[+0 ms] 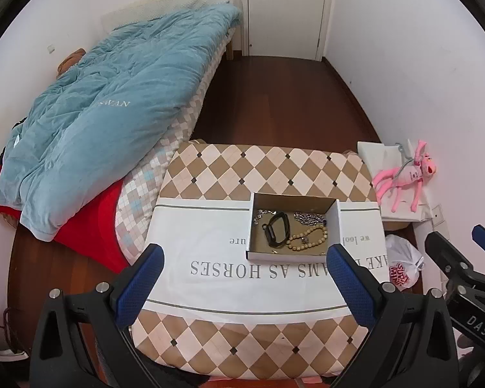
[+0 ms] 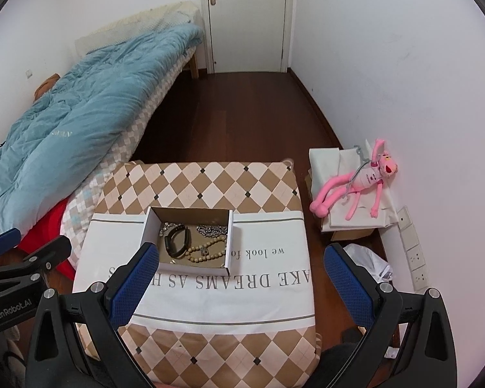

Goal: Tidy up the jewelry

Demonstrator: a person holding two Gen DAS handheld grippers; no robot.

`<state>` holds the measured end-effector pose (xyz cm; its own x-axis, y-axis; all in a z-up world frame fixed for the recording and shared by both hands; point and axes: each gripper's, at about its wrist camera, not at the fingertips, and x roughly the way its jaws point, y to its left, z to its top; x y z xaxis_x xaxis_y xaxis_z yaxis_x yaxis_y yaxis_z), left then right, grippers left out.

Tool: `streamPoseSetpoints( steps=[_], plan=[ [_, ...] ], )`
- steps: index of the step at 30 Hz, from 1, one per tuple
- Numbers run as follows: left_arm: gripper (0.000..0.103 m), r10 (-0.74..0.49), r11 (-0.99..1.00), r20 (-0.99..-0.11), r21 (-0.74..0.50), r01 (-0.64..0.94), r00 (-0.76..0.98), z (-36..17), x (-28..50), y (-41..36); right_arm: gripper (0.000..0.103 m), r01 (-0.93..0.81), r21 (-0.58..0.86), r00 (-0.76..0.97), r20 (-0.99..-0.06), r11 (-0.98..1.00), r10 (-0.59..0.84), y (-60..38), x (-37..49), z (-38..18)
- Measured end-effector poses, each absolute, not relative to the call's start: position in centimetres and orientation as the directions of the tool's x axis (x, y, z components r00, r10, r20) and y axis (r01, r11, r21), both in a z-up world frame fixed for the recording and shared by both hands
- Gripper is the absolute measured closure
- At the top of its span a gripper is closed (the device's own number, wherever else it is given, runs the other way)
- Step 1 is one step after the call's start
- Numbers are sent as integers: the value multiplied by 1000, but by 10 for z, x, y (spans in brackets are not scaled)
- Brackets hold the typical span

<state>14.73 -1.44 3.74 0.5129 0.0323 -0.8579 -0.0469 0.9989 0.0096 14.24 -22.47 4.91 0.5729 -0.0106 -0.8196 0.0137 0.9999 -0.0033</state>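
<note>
box sat at the cushion's middle, holding black band, bead bracelet, chain | band's long axis ran near-to-far, tilted | left gripper and right gripper gaped apart, empty, above near edge | risk: chain tangling with beads, dragging both out

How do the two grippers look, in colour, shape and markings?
Both the left gripper and the right gripper have black angular frames with silver bolts and two fingers carrying blue textured pads. White lettering reads "GenRobot.AI" on the left one and "DAS" on the right.
</note>
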Motion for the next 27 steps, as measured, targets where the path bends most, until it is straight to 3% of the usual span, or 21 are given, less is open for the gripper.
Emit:
streamPoseSetpoints(
  steps=[27],
  plan=[
    [0,7,1000,-900,8,0,436,26,171,-13,0,-28,9,454,-891,1000,21,-220,173,30]
  ],
)
